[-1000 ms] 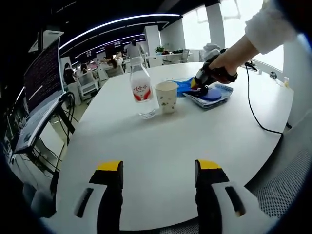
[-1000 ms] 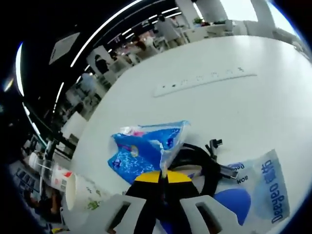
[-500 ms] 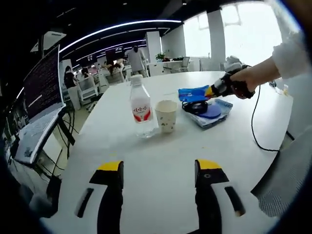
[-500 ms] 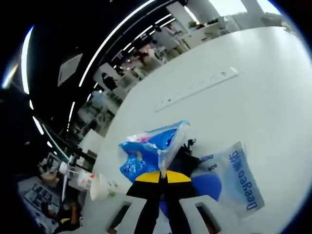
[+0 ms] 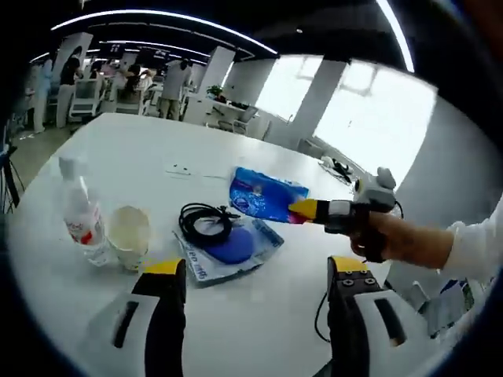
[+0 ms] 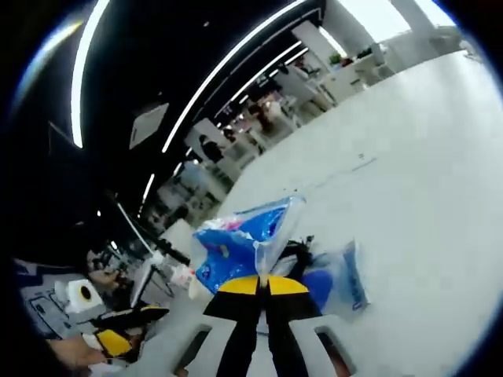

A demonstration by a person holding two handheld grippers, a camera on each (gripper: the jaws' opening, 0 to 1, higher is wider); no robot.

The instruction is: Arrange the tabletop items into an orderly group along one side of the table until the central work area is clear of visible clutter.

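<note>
Right gripper (image 6: 263, 281) clamped on the corner of a blue snack bag (image 6: 236, 247), jaws pinched together on thin film. Bag (image 5: 263, 196) lifted clear of the table (image 5: 141, 153), hanging above and just beyond the flat clear pouch (image 5: 228, 250). Light, soft, crinkly, probably slippery; best gripped at the sealed edge, not the puffed middle. On that pouch, a coiled black cable (image 5: 204, 222); limp, likely to uncoil if lifted by one strand. Beside the pouch, a paper cup (image 5: 128, 234) and water bottle (image 5: 81, 222), both easily tipped. Left gripper (image 5: 255, 275) nearer than the pouch, jaws apart, holding nothing.
</note>
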